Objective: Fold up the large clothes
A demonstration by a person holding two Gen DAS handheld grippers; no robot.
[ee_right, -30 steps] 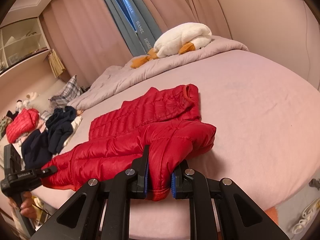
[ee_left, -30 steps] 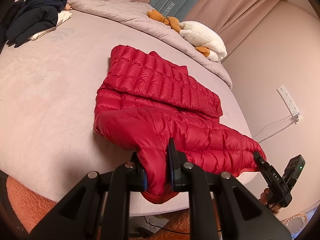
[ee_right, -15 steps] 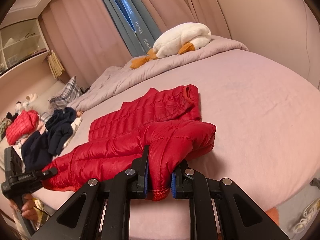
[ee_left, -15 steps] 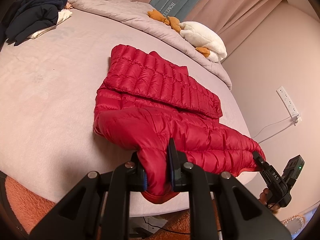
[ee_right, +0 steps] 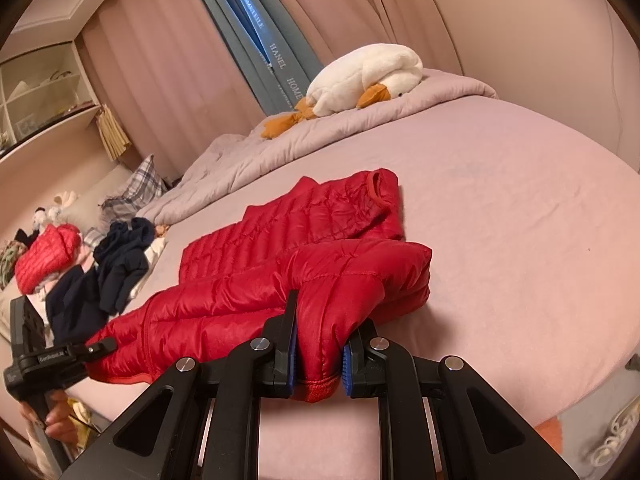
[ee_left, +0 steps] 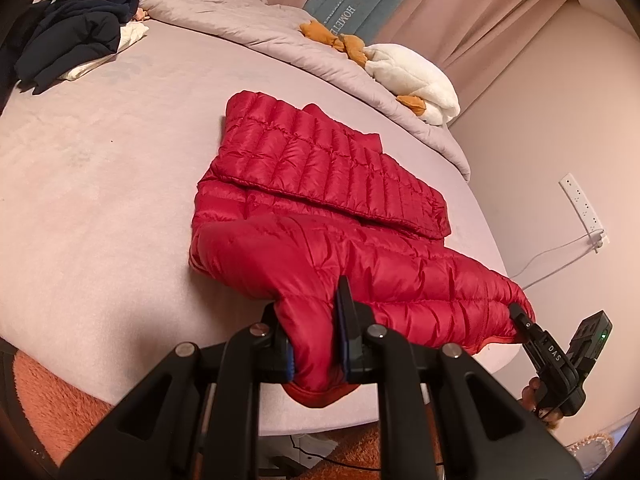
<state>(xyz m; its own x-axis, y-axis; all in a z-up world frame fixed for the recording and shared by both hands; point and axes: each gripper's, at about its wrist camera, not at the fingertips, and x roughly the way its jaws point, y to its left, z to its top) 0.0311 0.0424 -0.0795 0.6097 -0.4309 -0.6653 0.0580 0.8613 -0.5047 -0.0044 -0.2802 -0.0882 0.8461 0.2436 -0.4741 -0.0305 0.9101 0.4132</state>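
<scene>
- Left wrist view:
  - Jacket [ee_left: 320,216], red and quilted, lies on the bed [ee_left: 100,184] straight ahead of the left tongs [ee_left: 316,340], its near hem along the bed's front edge.
  - Left tongs are closed tight on a puffed fold of the jacket's near left corner; red cloth bulges out between and below the pads.
  - Right tongs [ee_left: 520,316] show at the far right, tips at the hem's other corner; how far they are closed cannot be told from here.
  - The long axis of the held edge runs left to right between the two tongs, so I judge the coming fold goes forward, away from both hands, over the far half.
  - Dark clothes [ee_left: 76,28] sit well apart at the far left; a plush goose [ee_left: 412,80] rests on the duvet [ee_left: 248,20] beyond. Nothing lies on the jacket's path.
- Right wrist view:
  - Right tongs [ee_right: 316,364] are clamped on the jacket's [ee_right: 320,220] near right corner, blue pads pressing the padding.
  - Left tongs [ee_right: 102,346] touch the hem at the far left.
  - Bare bed [ee_right: 500,208] lies beyond and to the right; a second red garment [ee_right: 48,256] sits on the pile far left.
</scene>
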